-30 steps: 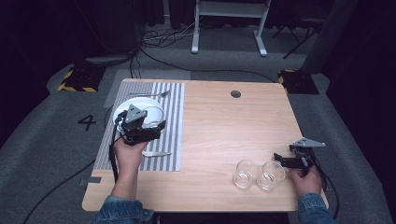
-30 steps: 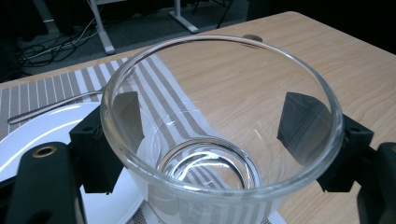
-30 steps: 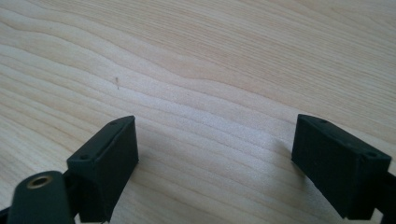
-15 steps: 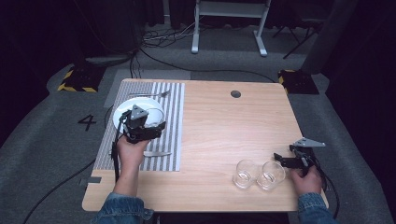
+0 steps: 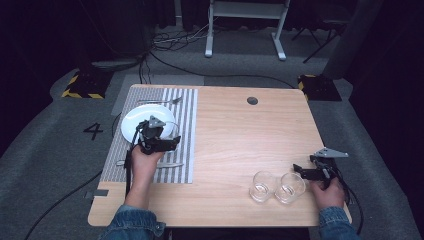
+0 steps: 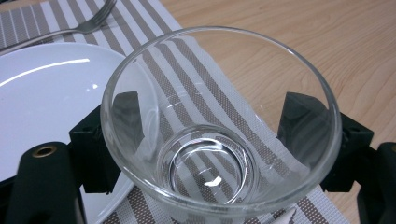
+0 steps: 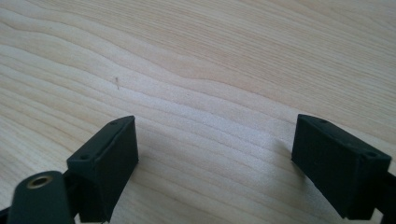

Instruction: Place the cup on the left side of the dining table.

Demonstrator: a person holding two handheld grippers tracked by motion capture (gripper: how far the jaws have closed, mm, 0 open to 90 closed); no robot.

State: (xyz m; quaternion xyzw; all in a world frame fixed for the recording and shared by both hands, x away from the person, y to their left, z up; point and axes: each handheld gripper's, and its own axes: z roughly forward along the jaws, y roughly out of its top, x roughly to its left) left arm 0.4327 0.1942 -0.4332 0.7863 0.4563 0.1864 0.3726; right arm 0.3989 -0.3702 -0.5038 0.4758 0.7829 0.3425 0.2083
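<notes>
My left gripper (image 5: 161, 138) is shut on a clear glass tumbler (image 6: 219, 126), its jaws pressed against the two sides. The glass hangs over the right edge of a white plate (image 5: 136, 123) and the striped placemat (image 5: 186, 155). In the left gripper view the plate (image 6: 42, 93) lies to the left, with a fork (image 6: 88, 25) beyond it. My right gripper (image 5: 302, 170) stands open low over bare wood at the front right, with nothing between its jaws (image 7: 215, 158). Two more empty glasses (image 5: 263, 186) (image 5: 290, 187) stand just to its left.
A fork (image 5: 161, 101) lies on the mat behind the plate, and another piece of cutlery (image 5: 170, 164) lies on it in front of my left hand. The wooden table (image 5: 240, 135) has a cable hole (image 5: 252, 100) at the back. Cables and a stand occupy the floor beyond.
My left gripper has drifted a little to the right with the glass in it. The right gripper has stayed where it was.
</notes>
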